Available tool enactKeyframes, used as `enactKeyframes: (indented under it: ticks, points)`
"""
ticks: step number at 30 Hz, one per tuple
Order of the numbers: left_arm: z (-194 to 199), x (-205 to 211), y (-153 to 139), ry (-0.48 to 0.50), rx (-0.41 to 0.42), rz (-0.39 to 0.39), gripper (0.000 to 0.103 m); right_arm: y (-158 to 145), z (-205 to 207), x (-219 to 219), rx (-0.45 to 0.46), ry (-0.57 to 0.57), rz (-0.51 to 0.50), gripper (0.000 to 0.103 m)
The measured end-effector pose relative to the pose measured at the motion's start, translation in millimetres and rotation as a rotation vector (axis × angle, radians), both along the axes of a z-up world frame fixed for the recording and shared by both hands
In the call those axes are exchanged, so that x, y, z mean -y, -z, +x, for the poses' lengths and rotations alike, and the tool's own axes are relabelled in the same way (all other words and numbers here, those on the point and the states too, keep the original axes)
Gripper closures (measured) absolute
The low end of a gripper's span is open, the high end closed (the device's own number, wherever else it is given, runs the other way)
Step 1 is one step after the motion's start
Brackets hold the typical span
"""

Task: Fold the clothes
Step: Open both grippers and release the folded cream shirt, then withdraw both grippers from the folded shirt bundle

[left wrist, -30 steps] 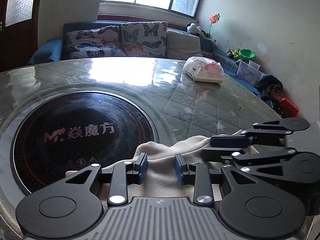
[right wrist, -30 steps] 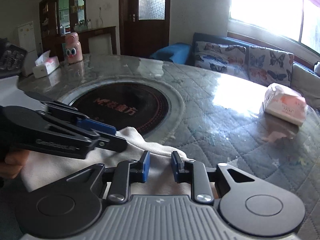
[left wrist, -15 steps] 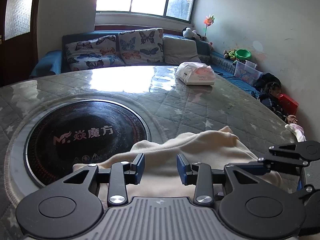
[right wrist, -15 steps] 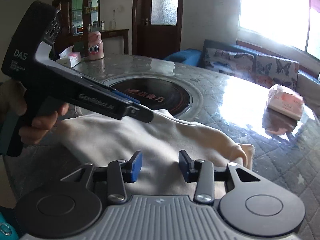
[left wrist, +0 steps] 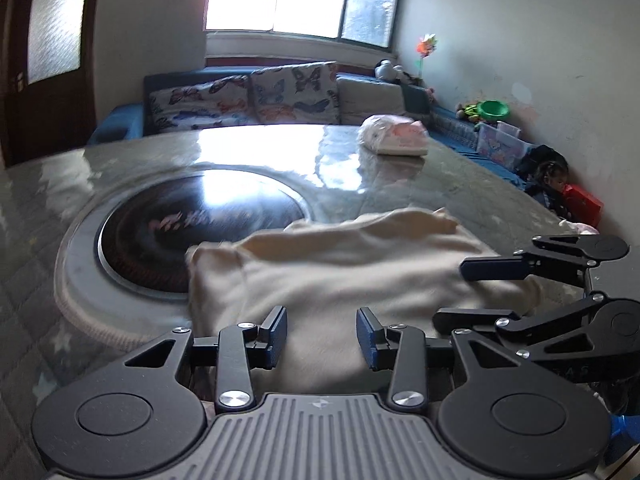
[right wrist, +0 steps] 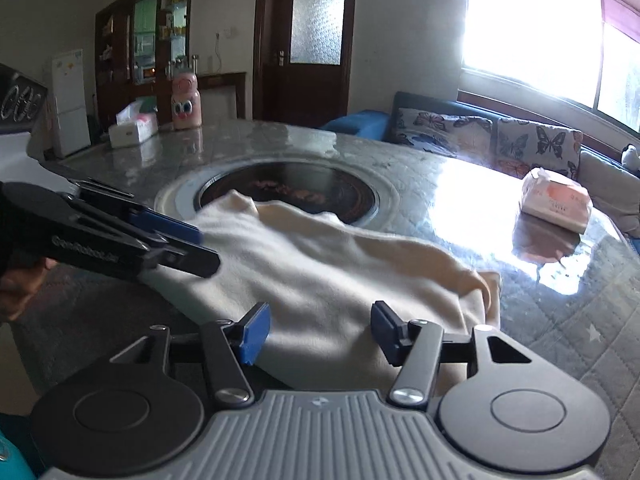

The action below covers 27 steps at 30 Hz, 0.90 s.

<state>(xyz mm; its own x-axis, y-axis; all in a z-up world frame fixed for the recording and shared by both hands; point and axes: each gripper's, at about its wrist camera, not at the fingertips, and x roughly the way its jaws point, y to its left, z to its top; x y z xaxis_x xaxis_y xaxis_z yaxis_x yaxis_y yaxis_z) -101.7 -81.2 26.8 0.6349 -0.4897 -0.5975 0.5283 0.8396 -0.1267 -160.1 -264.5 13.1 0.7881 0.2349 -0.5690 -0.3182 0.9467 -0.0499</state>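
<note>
A cream garment lies folded and rumpled on the quilted table, its far edge over the rim of the black round cooktop. It also shows in the right wrist view. My left gripper is open and empty, above the garment's near edge. My right gripper is open and empty, above the garment's near right part. The right gripper shows at the right of the left wrist view, and the left gripper at the left of the right wrist view.
A tissue pack lies far right on the table, also in the right wrist view. A tissue box and pink bottle stand far left. A sofa with butterfly cushions is behind. A child sits by the wall.
Both grippers have pulled back and risen from the garment, and their jaws have opened wider. The garment has been let go and now lies spread flatter on the table.
</note>
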Motion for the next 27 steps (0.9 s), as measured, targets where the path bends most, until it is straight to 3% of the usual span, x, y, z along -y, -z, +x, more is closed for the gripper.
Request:
enactKeyframes:
  ticks: [4,9,14,18,22,24,27]
  points:
    - [-0.7,-5.9,4.9,-0.004,-0.012,-0.015,0.061,4.0,-3.9,-1.1,0.01,-0.001,0.01,0.042]
    - [-0.8,-6.8,4.9,-0.002,-0.026,-0.041,0.052,5.3,-4.9,-5.6,0.01,-0.01,0.026,0.02]
    - [-2.7,-8.0,0.3,-0.003,-0.029,-0.051,0.045,6.6,-4.3,-7.0,0.006,-0.021,0.044,0.01]
    - [-3.2,-10.0,-4.6,-0.014,-0.025,-0.061,0.034,6.2,-3.8,-6.1,-0.002,-0.029,0.078,0.001]
    - [-5.5,-11.3,-9.4,-0.019,-0.008,-0.063,0.024,6.5,-3.5,-4.3,-0.003,-0.023,0.103,0.0]
    - [-7.1,-12.0,-11.7,-0.026,0.001,-0.064,0.01,6.5,-2.5,-1.8,-0.01,-0.019,0.127,0.0]
    - [-9.3,-14.3,-15.9,-0.033,0.017,-0.068,0.002,5.6,-1.3,0.6,-0.019,-0.015,0.154,0.0]
